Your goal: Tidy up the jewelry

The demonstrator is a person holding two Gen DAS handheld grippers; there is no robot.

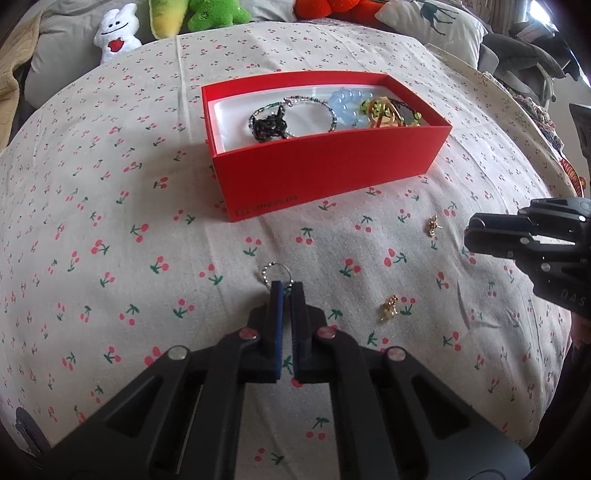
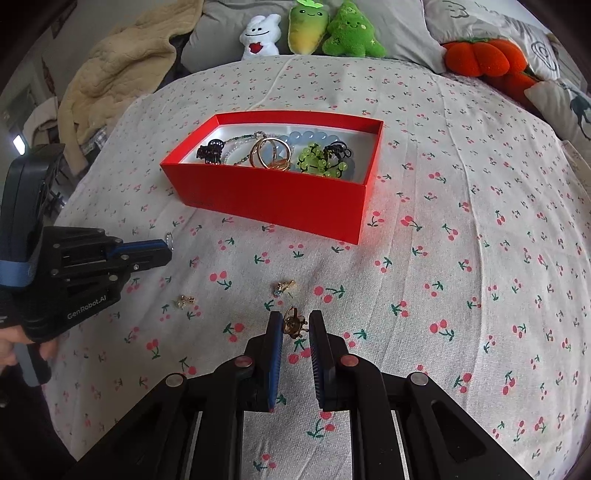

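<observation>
In the left wrist view my left gripper (image 1: 287,286) is shut on a small silver ring (image 1: 272,272) that pokes out past its tips, just above the cherry-print sheet. In the right wrist view my right gripper (image 2: 295,317) is shut on a small gold earring (image 2: 293,324) pinched between its blue pads. Two more gold earrings (image 2: 285,287) (image 2: 186,301) lie loose on the sheet between the grippers. Beyond them stands the open red box (image 2: 273,199), holding bracelets, a black hair claw, green beads and gold rings. The other views show each gripper from the side: right gripper (image 1: 472,230), left gripper (image 2: 168,247).
Plush toys (image 2: 334,31) and pillows line the bed's far edge, and a beige blanket (image 2: 122,70) lies at the far left. A hand (image 2: 14,350) holds the left gripper's handle. The sheet (image 2: 461,258) lies bare to the right of the box.
</observation>
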